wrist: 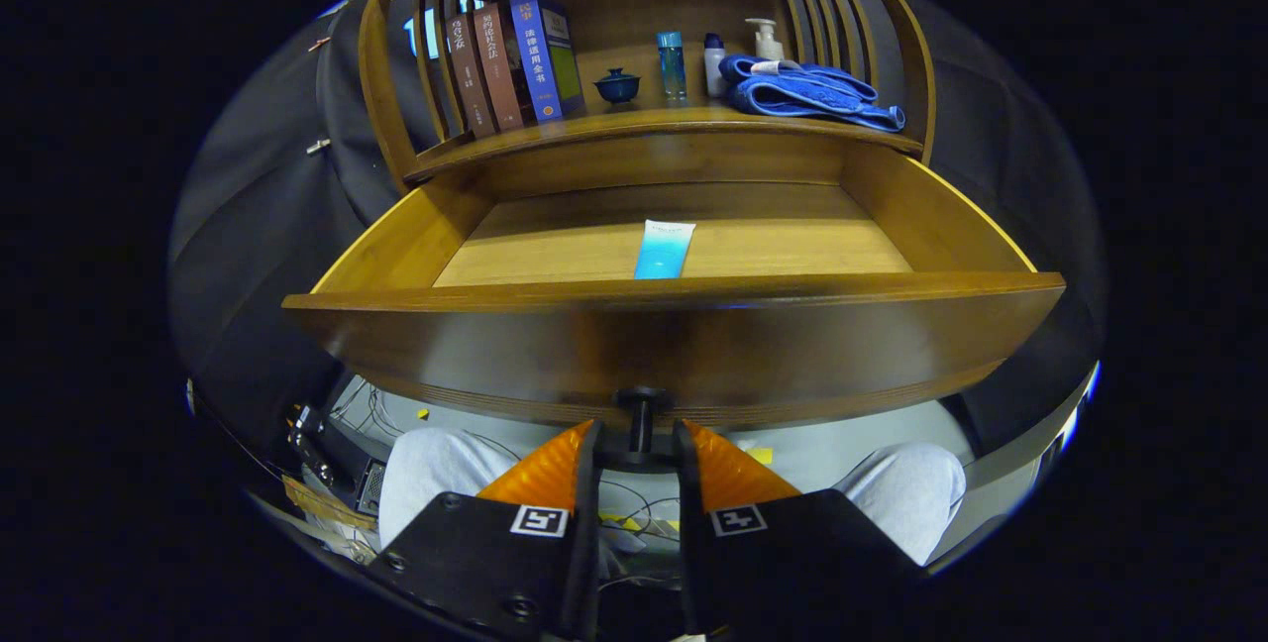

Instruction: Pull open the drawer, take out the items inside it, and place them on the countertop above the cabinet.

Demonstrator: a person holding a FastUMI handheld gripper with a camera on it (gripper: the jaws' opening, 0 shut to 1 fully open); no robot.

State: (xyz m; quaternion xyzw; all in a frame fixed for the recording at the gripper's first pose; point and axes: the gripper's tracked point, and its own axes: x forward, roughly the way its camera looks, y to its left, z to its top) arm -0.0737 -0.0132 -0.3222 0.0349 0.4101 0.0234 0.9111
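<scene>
My jaws sit either side of the drawer knob (641, 414), seemingly clamped on it. The drawer (674, 325) is pulled open; inside lies a blue tube (665, 250), long axis running front to back. It looks light, soft and slippery; I'd grip it across mid-body.

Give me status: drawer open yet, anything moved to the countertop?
Done: the drawer is pulled out, its inside on view. In hand: the gripper has its fingers on either side of the drawer knob; whether both press on it I cannot tell. Left: the blue tube lies on the drawer floor and has yet to go up to the countertop.
</scene>
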